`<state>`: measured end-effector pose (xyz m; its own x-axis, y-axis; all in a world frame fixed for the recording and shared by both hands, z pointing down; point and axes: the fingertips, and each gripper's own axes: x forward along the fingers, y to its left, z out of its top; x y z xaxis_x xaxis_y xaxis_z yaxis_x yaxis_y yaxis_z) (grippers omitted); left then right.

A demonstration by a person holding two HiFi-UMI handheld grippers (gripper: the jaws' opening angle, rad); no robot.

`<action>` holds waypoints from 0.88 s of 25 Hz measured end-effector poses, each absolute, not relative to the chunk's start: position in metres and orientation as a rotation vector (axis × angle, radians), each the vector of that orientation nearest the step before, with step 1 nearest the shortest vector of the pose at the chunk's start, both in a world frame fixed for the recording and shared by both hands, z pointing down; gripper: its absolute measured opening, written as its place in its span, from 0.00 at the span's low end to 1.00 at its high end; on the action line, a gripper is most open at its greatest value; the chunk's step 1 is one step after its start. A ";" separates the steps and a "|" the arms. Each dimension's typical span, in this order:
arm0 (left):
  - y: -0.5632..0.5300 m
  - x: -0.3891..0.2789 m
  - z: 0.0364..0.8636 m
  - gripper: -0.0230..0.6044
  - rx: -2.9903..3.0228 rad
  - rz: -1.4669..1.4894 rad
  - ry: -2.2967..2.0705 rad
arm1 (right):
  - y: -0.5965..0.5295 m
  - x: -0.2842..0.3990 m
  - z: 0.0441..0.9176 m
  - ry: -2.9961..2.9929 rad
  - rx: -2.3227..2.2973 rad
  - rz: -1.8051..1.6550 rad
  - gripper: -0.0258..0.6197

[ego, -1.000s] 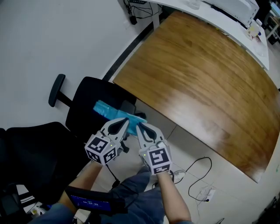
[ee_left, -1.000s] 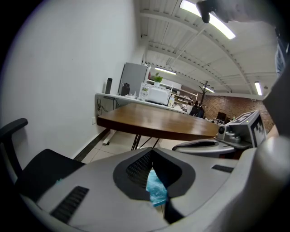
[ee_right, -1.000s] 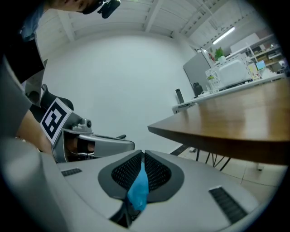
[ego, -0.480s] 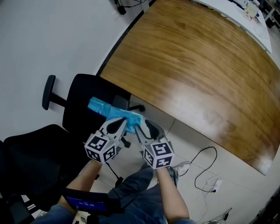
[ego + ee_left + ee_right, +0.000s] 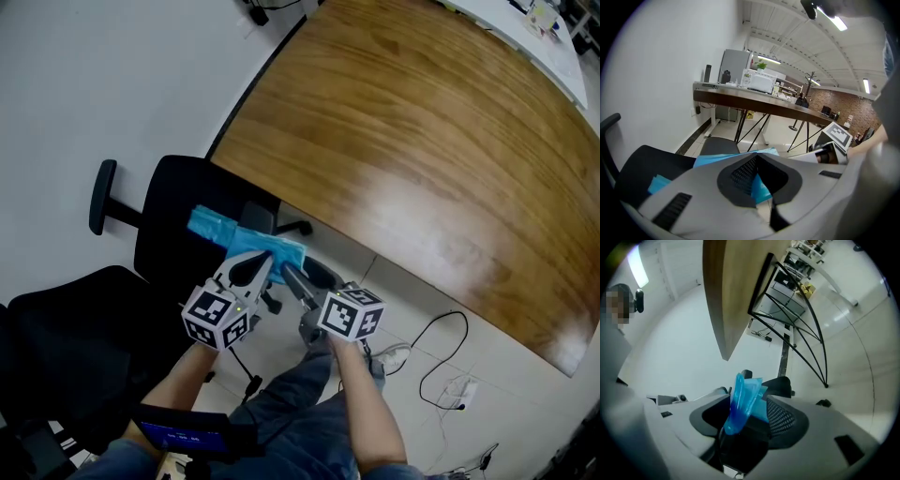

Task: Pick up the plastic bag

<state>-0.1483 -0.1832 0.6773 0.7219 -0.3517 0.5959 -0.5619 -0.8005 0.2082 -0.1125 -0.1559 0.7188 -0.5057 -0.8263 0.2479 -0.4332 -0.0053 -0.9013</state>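
Bag pinched left, right claw spreading

Plastic bag (image 5: 239,241), bright blue, lies across the seat of the black chair (image 5: 173,202). Its long axis runs from the seat's far left corner down towards me, near end right at my claws. Left claw (image 5: 264,266) is clamped on that near edge: jaws drawn together, blue film caught between the pads and fanning out beyond the tips. Right claw (image 5: 306,279) sits just beside it, tipped on its side, and its jaws are opening now, wide apart, with a folded corner of the bag standing up in the gap. That corner leans towards one ribbed pad, but I don't read a squeeze there. So the hold is all on the left.

Bag lies ahead and a touch left of both claws, and the left is the one that has it. I judge the lift goes up and back along that long axis, drawing the far end off the seat. Risk: thin film slipping out of a one-sided pinch. Whether the bag has anything inside, I can't tell; it looks flat.
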 end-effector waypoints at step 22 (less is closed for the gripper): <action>-0.179 -0.177 0.632 0.06 2.504 0.574 -0.877 | -0.174 -0.139 0.631 2.215 -1.180 -1.340 0.05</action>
<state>-0.1766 -0.1788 0.6320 0.7154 -0.4815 0.5063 -0.6568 -0.7106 0.2523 -0.1392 -0.1736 0.6307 -0.6200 -0.7693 0.1544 -0.4941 0.2299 -0.8384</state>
